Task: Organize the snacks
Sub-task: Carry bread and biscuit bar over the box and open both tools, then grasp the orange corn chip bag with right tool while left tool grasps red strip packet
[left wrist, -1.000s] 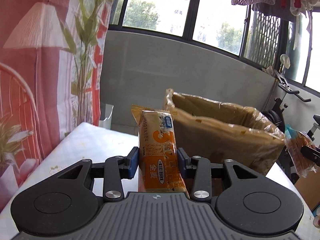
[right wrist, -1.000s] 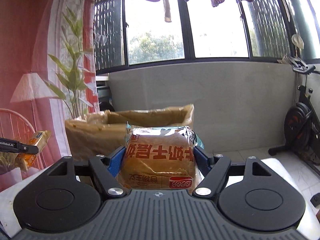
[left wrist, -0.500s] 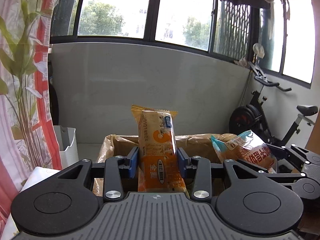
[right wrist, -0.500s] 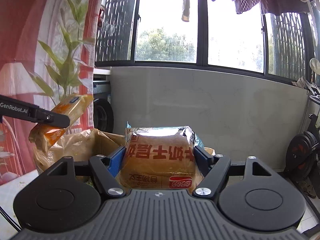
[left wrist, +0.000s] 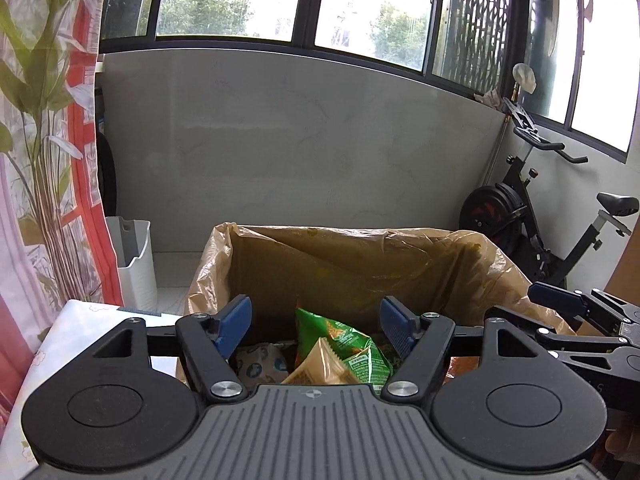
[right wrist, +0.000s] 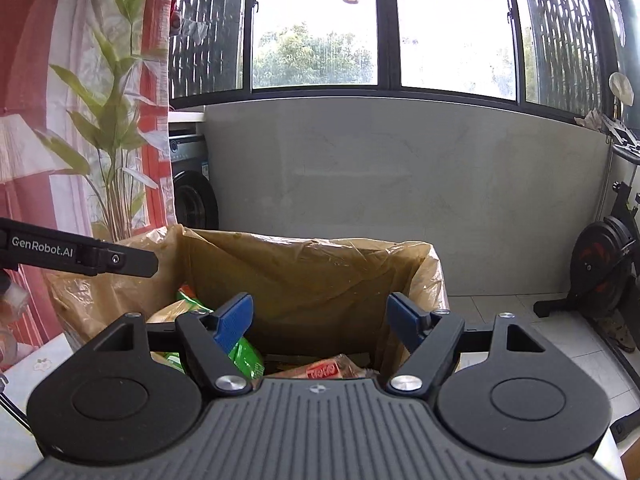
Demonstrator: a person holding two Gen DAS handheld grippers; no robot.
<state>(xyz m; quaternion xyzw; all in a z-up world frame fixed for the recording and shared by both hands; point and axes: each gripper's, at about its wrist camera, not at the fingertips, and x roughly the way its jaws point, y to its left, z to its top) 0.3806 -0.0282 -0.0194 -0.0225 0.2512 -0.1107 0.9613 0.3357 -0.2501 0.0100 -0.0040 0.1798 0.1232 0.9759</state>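
Blue pads on black left gripper [left wrist: 316,316], green snack bag [left wrist: 344,344] just below w/ tan wrapper [left wrist: 320,366] on it. Translucent brown liner [left wrist: 492,272] ahead. Right gripper [right wrist: 320,316]: same blue/black, red-label bread pack [right wrist: 324,370] beneath. Red-white leaf-print curtain [right wrist: 80,120] left.

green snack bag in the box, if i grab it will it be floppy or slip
The green snack bag looks puffed and creased, so probably light and squashy. Its glossy film may slip between pads. It leans loosely on a tan packet, so it would likely shift when nudged.
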